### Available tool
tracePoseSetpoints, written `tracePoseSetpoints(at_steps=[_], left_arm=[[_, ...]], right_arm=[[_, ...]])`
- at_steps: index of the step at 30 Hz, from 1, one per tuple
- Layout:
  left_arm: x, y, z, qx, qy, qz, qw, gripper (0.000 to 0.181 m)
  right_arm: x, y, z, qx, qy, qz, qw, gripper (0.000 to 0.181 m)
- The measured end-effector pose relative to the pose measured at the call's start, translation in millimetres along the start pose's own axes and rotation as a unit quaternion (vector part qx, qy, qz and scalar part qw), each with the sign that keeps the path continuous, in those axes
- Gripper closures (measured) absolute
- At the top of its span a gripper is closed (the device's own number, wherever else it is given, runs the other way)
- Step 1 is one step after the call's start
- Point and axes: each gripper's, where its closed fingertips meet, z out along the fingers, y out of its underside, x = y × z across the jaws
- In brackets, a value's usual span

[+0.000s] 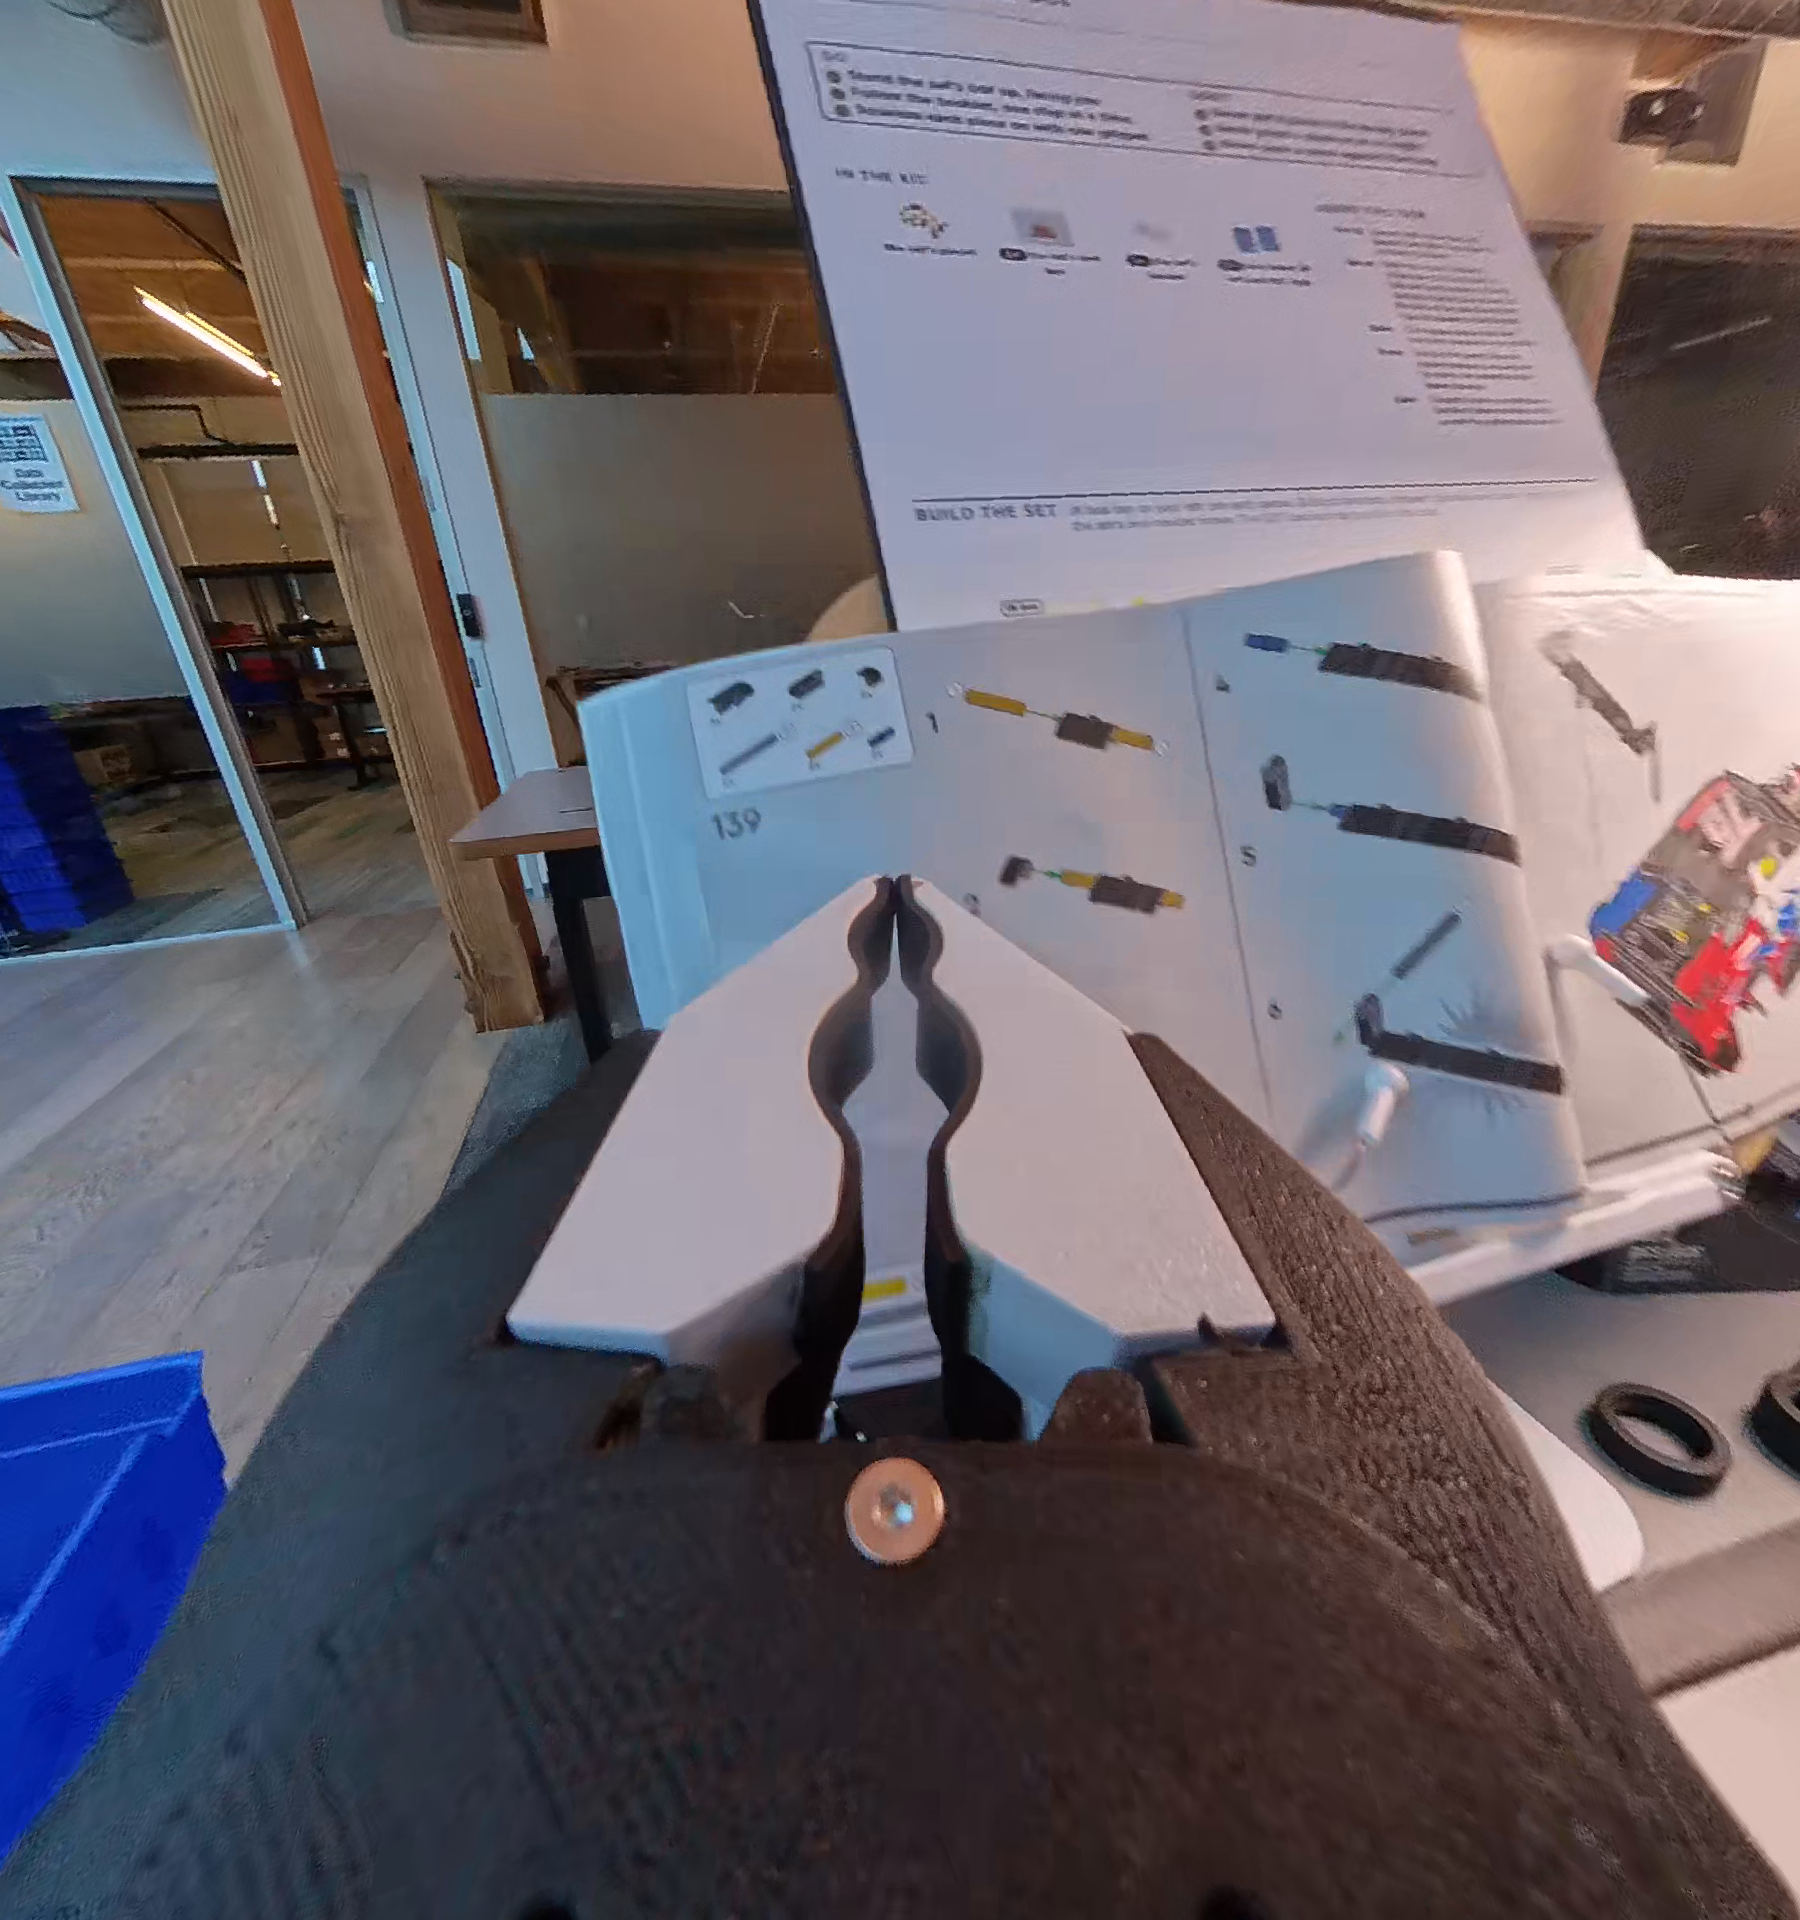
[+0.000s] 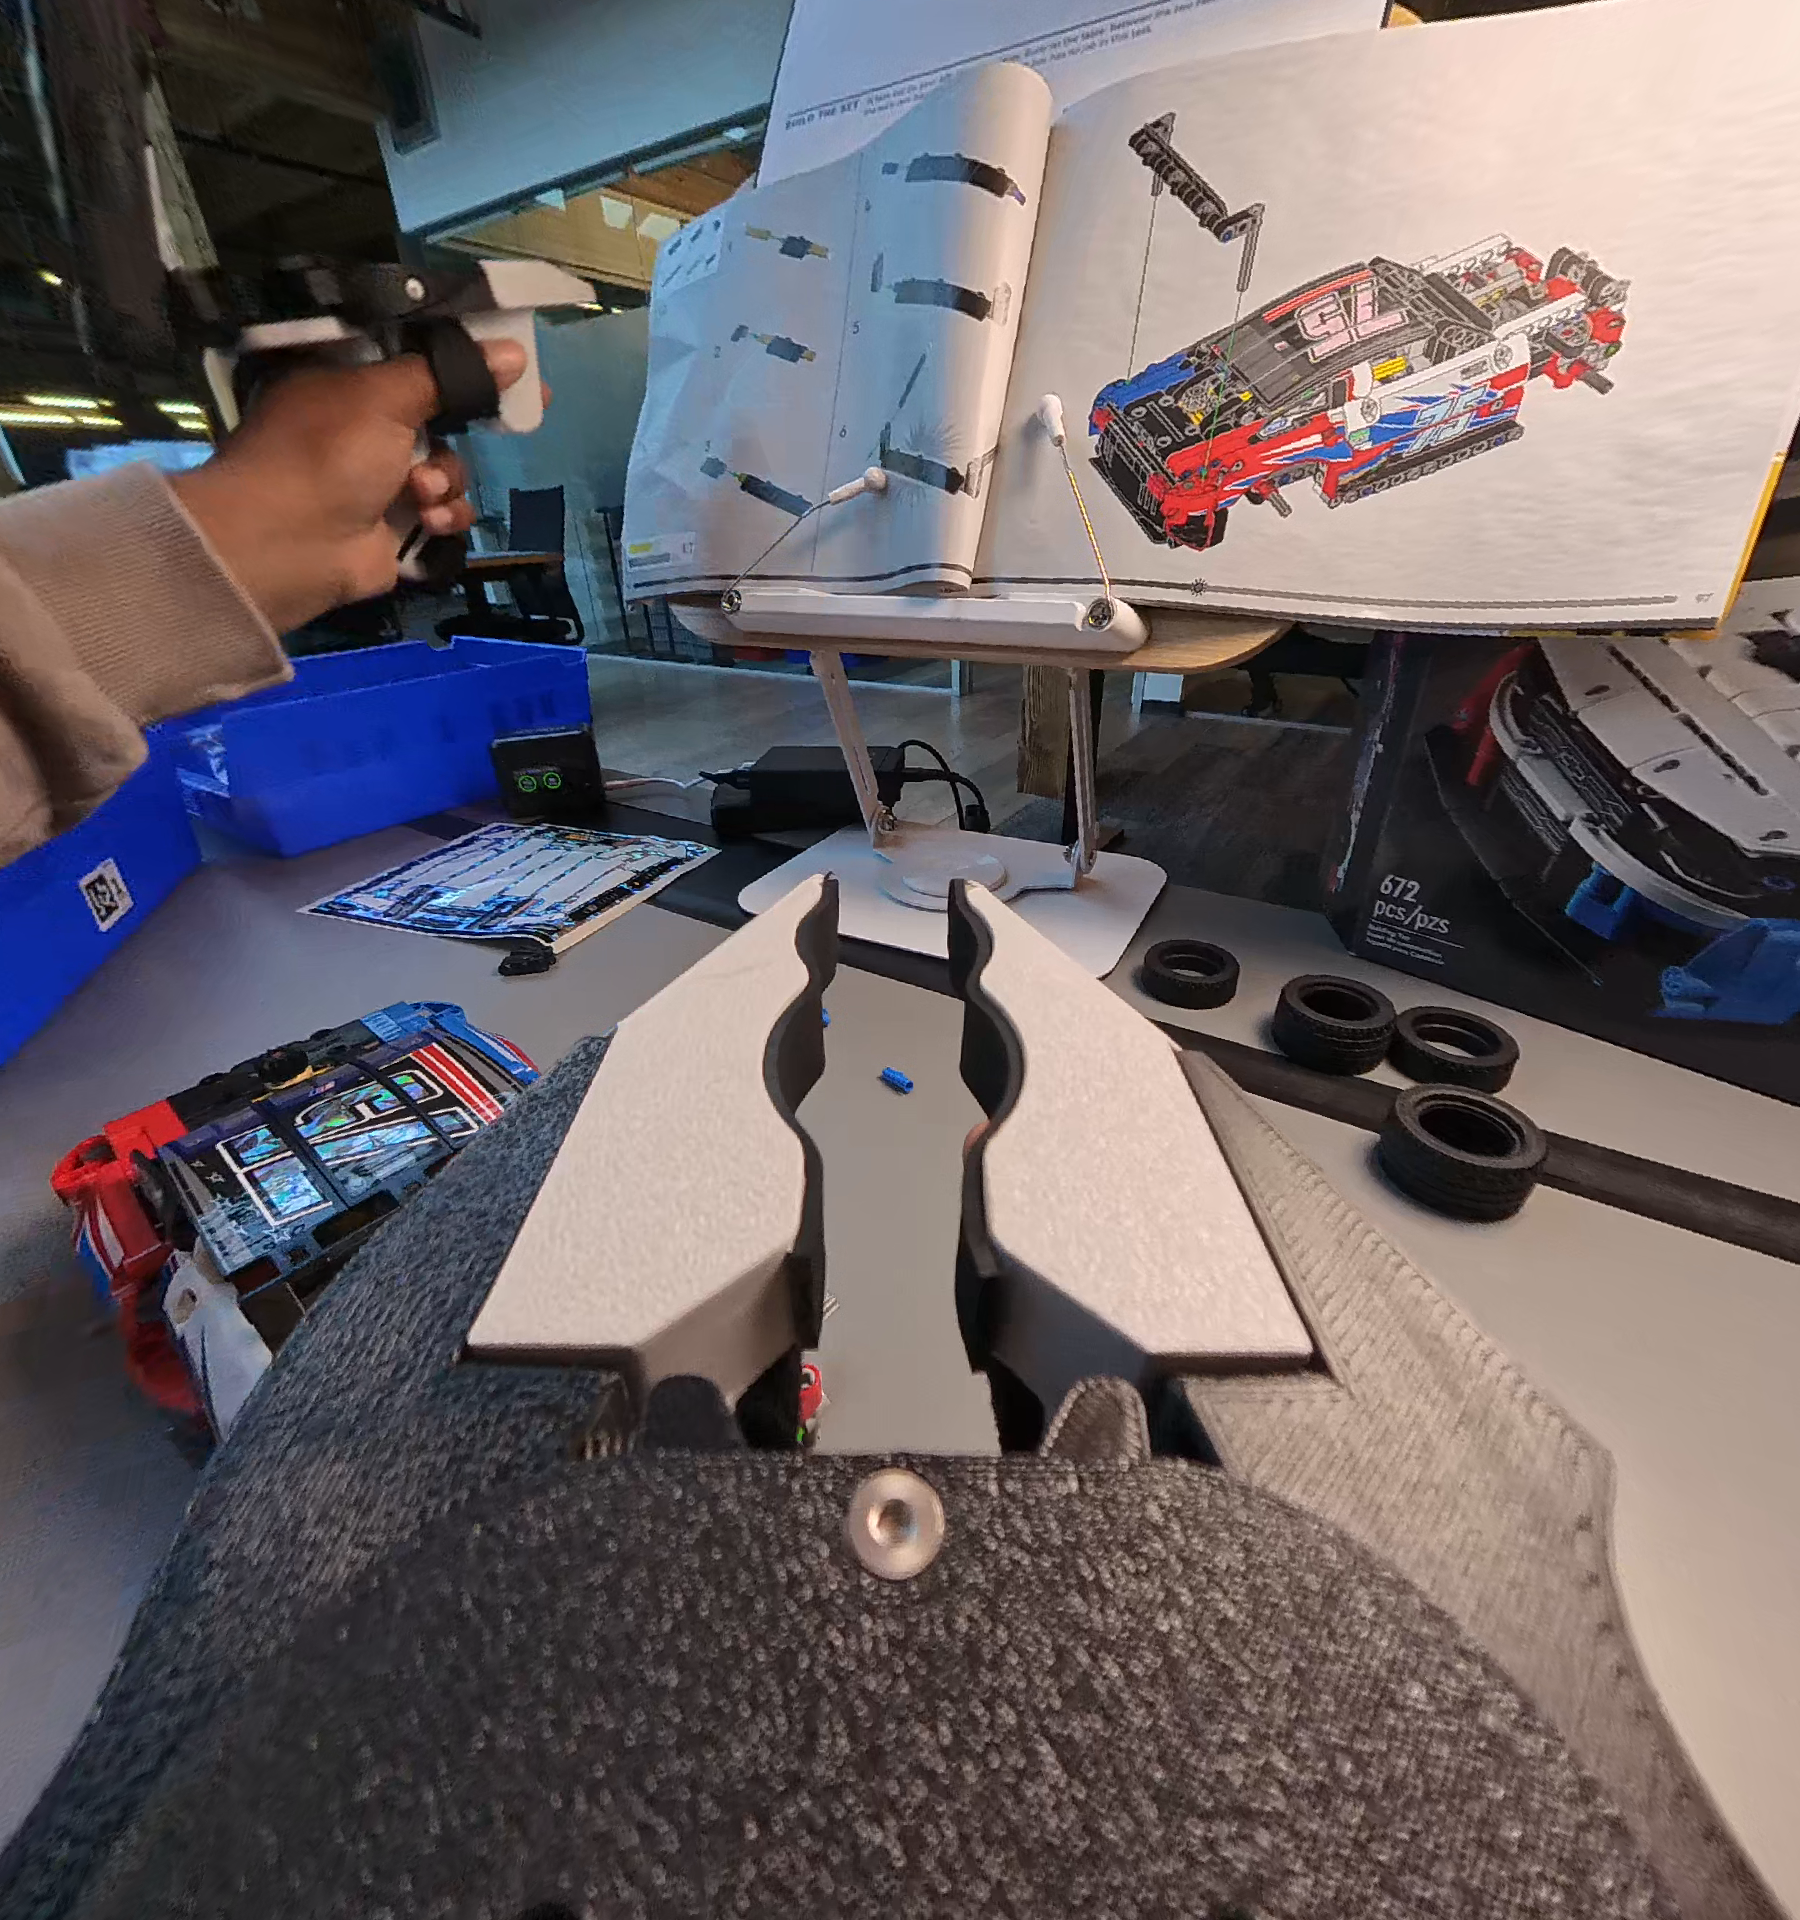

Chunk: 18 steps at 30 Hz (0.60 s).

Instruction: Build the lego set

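Instructions are propped open on a white book stand (image 2: 937,613), and the instruction booklet (image 1: 1083,831) fills the view ahead of the left gripper (image 1: 897,886). That gripper is raised in the air before the left-hand page, its fingertips pressed together with nothing seen between them. Behind the booklet a large printed sheet (image 1: 1166,312) is stood upright. A blue bin (image 1: 54,1538) is seen at the lower left of the left wrist view.

The right gripper (image 2: 894,899) is held low over the grey table (image 2: 1654,1351) with its jaws parted and empty. Between its fingers, on the table surface, a small blue pin (image 2: 897,1081) is seen lying loose. The partly built lego car (image 2: 283,1143) is placed on the table to the left of this gripper, close beside its body. A sticker sheet (image 2: 511,878) and a small black piece (image 2: 527,958) are laid farther back, in front of two blue bins (image 2: 376,738). Four black tyres (image 2: 1395,1060) are set apart on the right, near the set's box (image 2: 1602,831). A black charger (image 2: 802,795) is placed behind the stand's base. The person's left hand (image 2: 335,488), sleeved in beige, is seen at upper left holding the other gripper.
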Motion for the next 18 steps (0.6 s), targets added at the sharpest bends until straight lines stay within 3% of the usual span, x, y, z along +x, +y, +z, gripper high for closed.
tracePoseSetpoints(at_steps=[7,18], left_arm=[[-38,-11,59,-0.035,-0.04,0.006,0.999,0.181],[-45,-6,70,-0.04,-0.035,0.039,0.998,0.181]], right_arm=[[-5,2,1,-0.007,-0.013,-0.014,1.0,0.163],[-6,17,6,-0.029,-0.019,0.001,0.999,0.163]])
